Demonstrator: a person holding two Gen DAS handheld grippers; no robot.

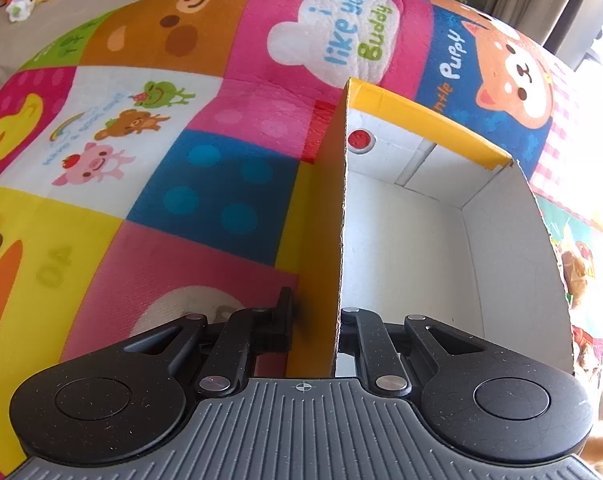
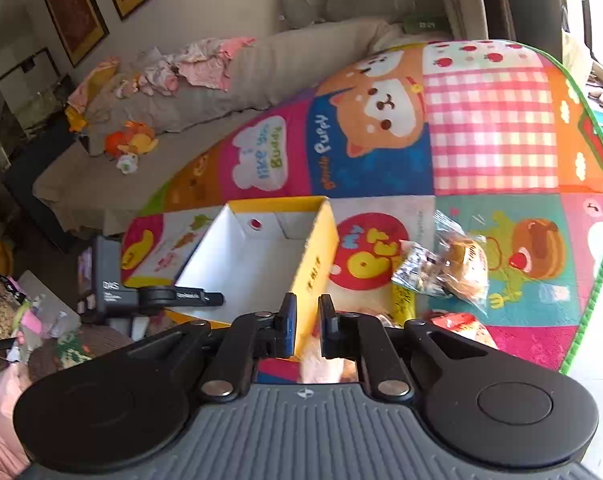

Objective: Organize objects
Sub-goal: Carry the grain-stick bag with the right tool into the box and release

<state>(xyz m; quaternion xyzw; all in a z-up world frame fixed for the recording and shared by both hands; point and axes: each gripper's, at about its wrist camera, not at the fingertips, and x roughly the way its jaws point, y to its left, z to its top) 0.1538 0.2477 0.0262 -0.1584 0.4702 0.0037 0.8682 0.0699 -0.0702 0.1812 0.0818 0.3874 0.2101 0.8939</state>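
While both claws sit at the box, notes go left to right.

left claw [image 1: 315,320]: pinching the left wall of the cardboard box [image 1: 405,232], one finger outside, one inside; wall runs straight up between them.

box location: on the play mat [image 1: 141,160], open top, nothing visible inside in either view.

box material: corrugated cardboard, yellow outside, white inside, red dot on the far inner wall; rectangular, thin walls, raw fluted edges.

box handling: judged light and fairly stiff, but walls will flex or crease if squeezed hard; a wall-edge pinch near a corner is the best hold.

right claw [image 2: 307,326]: nearly pressed together, narrow gap, at the near right corner of the box; cannot tell if it holds the wall or anything else.

snack packets [image 2: 445,268]: on the mat just right of the box, outside it; clear crinkly plastic bags, contents look like baked goods. Judged light, soft, slippery, crushable; take by the sealed film edge.

mat texture: soft padded fabric, cartoon patchwork, slightly wrinkled.

background: plush toy [image 2: 131,142] on grey bedding, well apart from the box.
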